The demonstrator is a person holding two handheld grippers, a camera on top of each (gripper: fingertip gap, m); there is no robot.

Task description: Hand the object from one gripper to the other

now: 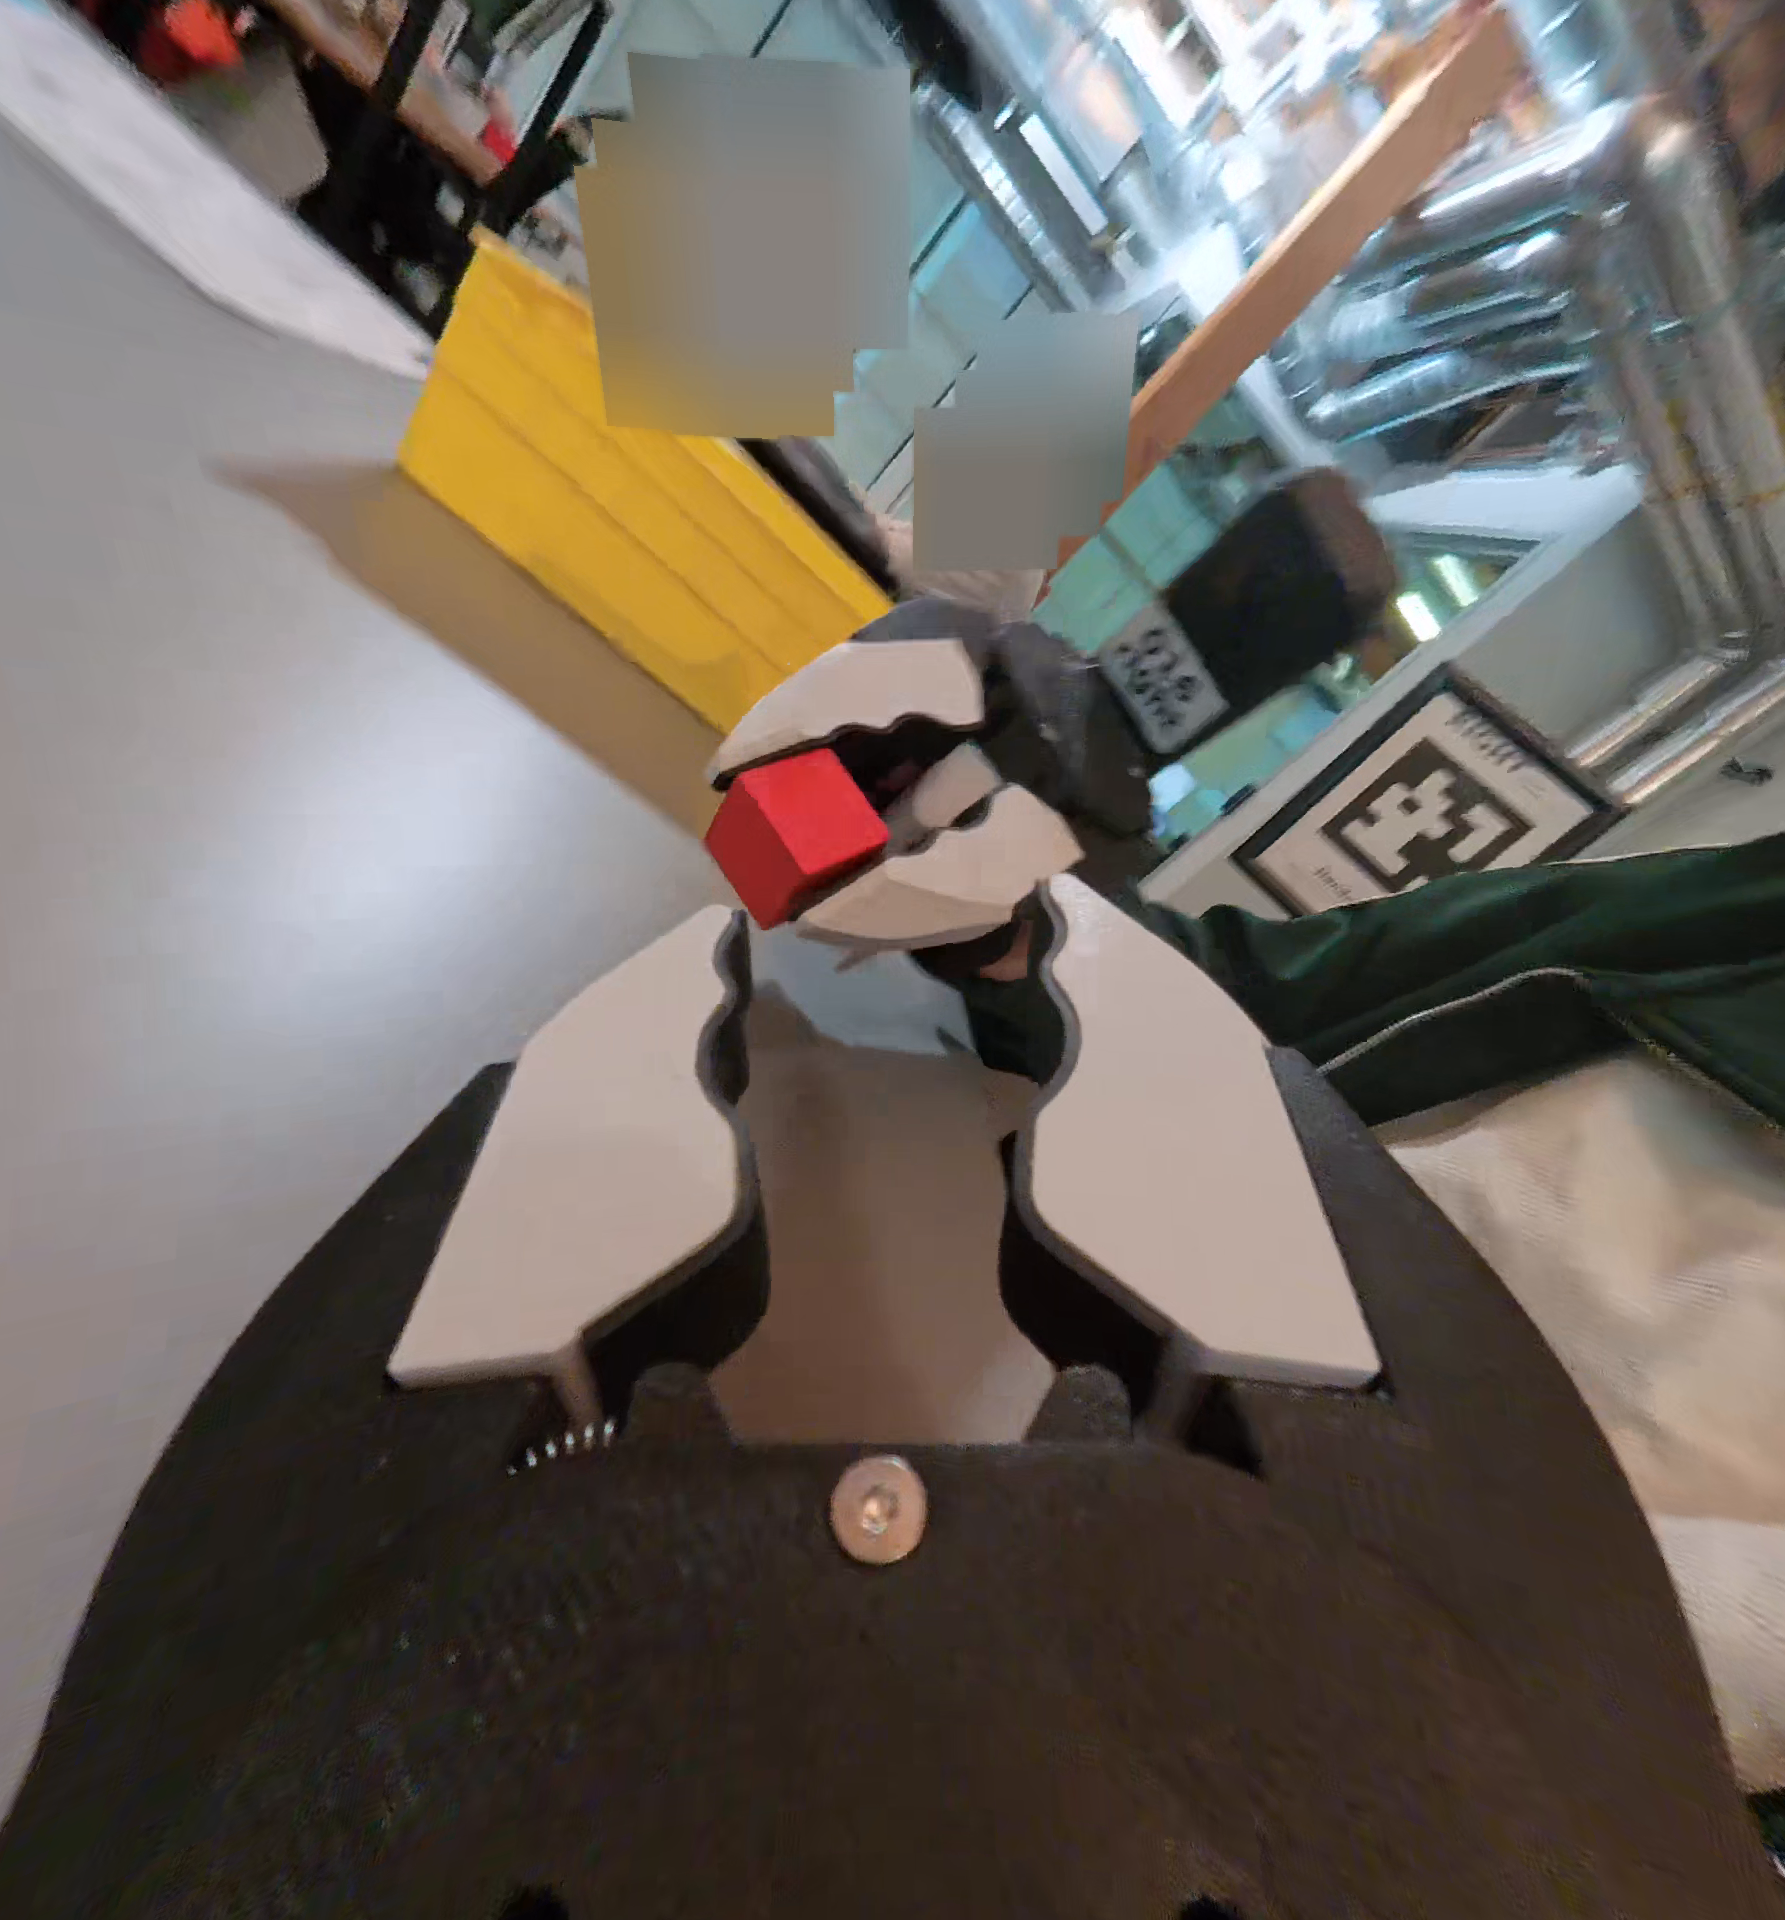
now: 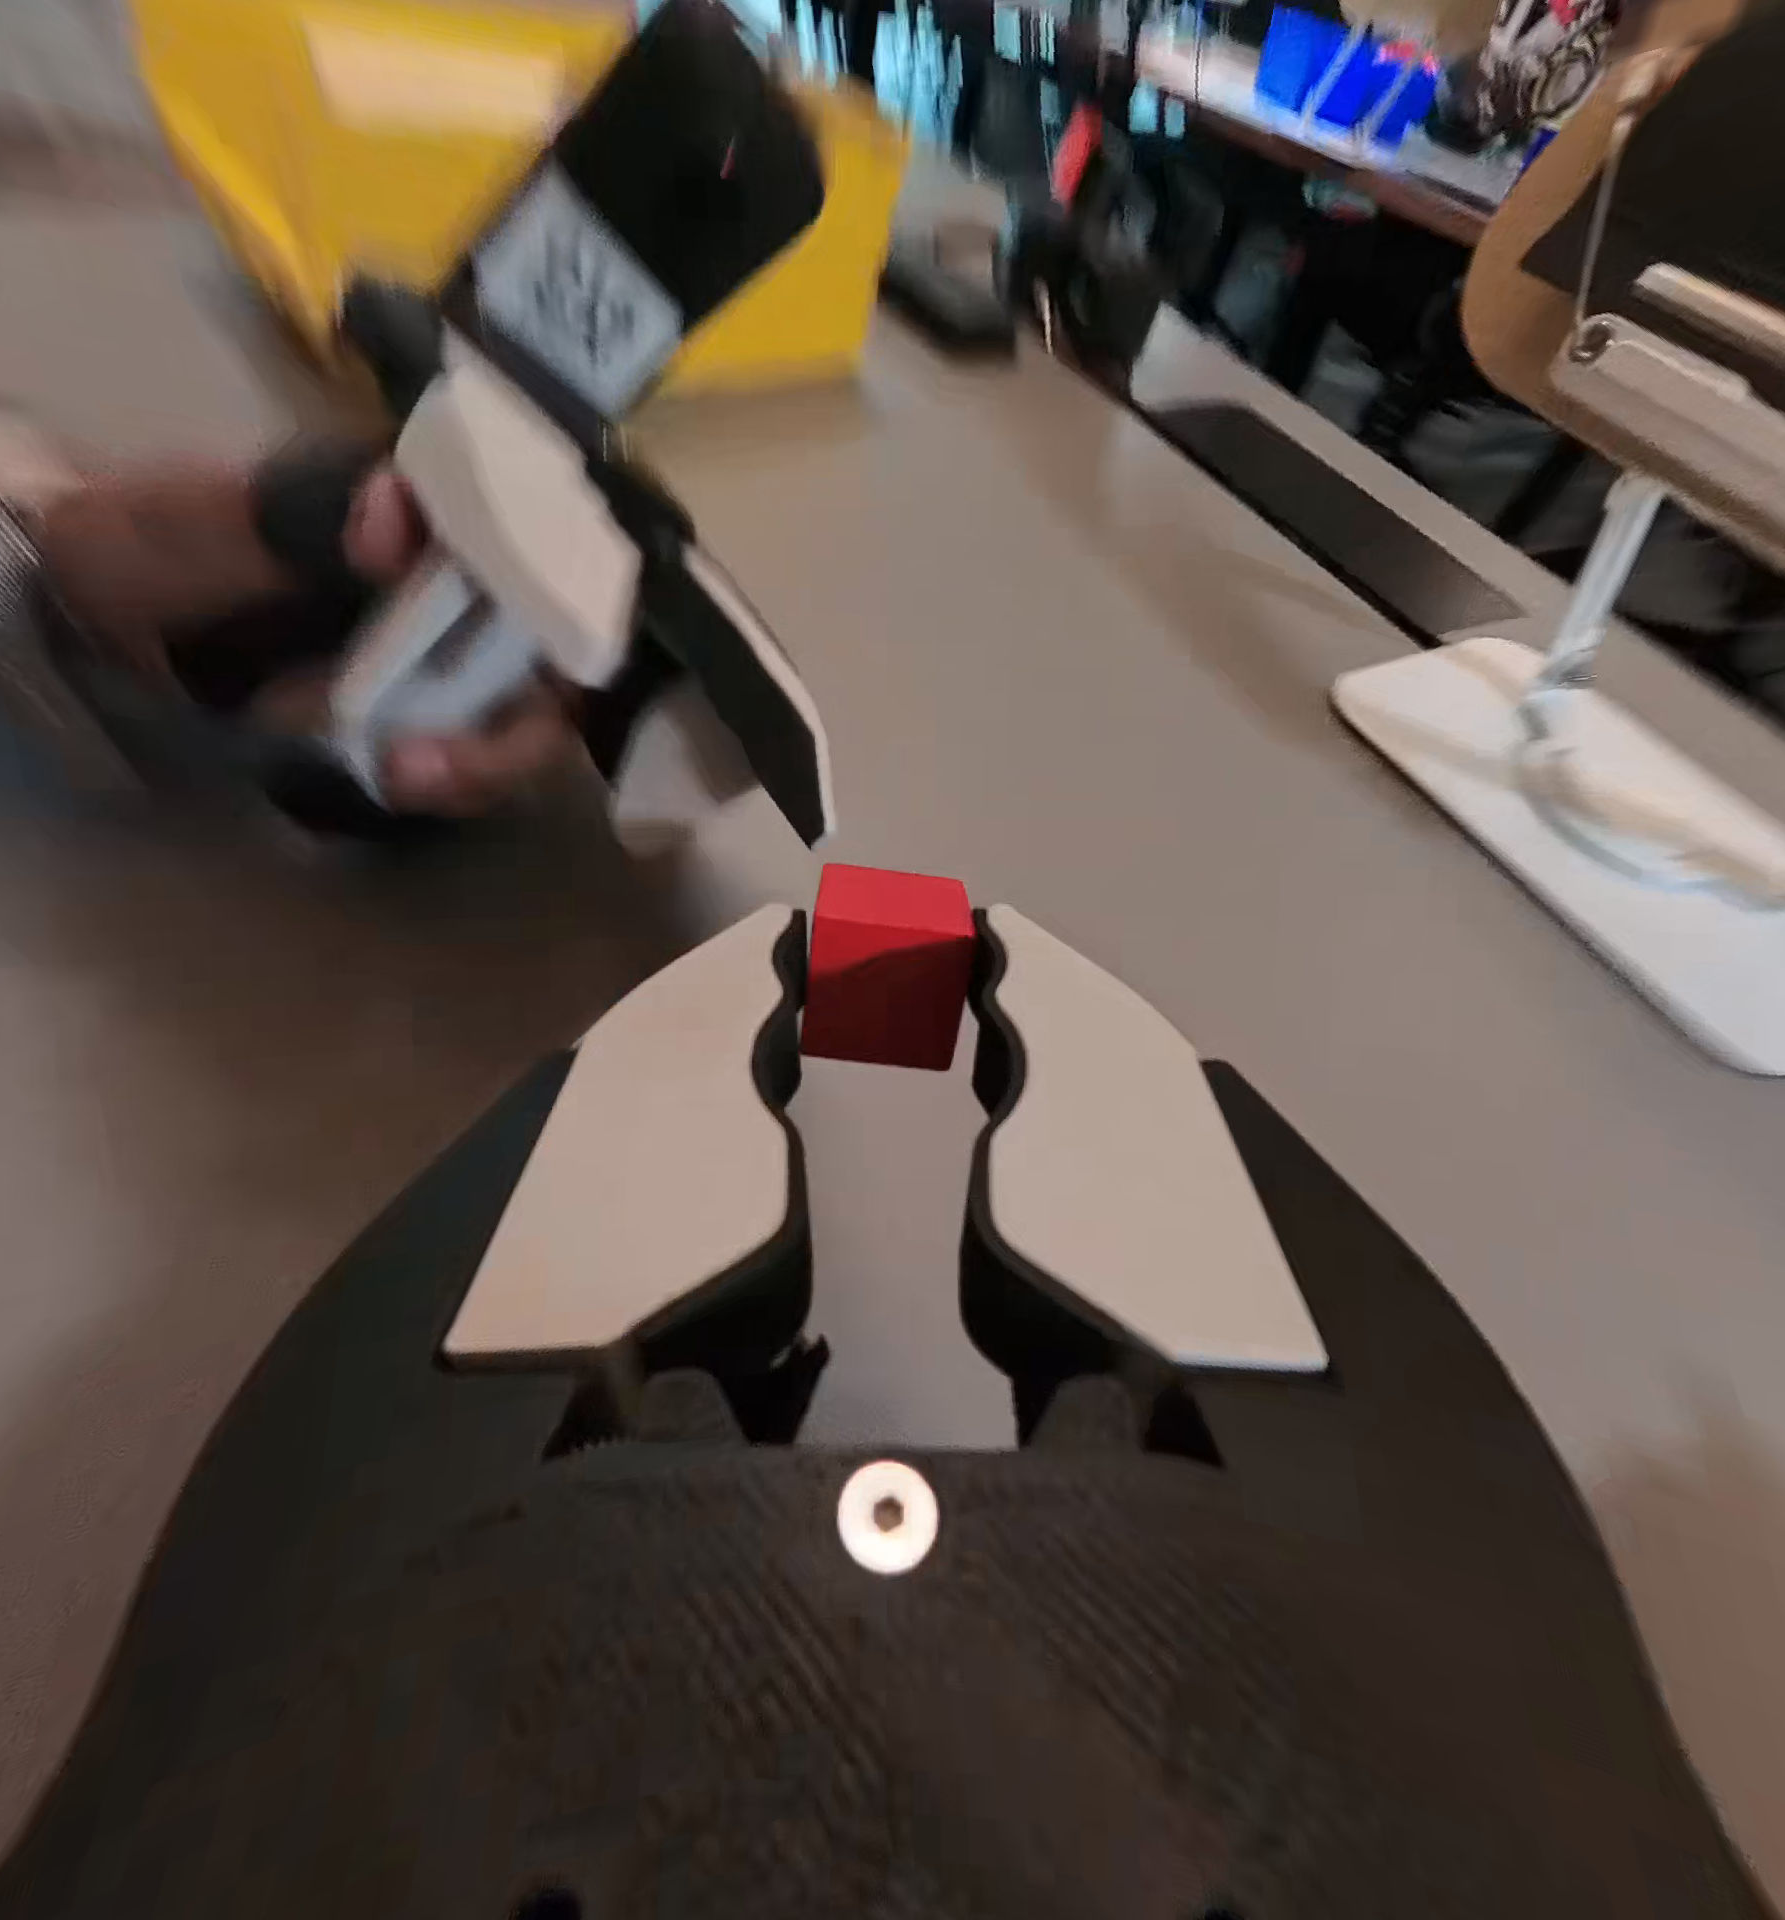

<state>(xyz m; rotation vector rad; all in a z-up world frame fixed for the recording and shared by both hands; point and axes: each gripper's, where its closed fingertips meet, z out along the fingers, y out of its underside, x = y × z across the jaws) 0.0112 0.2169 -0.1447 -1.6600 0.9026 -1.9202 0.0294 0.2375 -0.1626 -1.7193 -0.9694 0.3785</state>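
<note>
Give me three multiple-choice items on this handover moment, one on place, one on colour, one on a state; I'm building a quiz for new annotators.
1. Where is the cube?
A. lying on the table
B. between the right gripper's fingertips
C. inside the yellow bin

2. What colour is the cube?
A. red
B. blue
C. green

3. How does the left gripper stand?
A. shut on the cube
B. shut on nothing
C. open, holding nothing

Answers:
1 B: in the right wrist view the right gripper has its two fingertips pressed against the cube's sides, above the table.
2 A: both views show it red.
3 C: in the left wrist view the left gripper shows a wide gap between its fingers, and the cube sits ahead of them in the other gripper.
</note>
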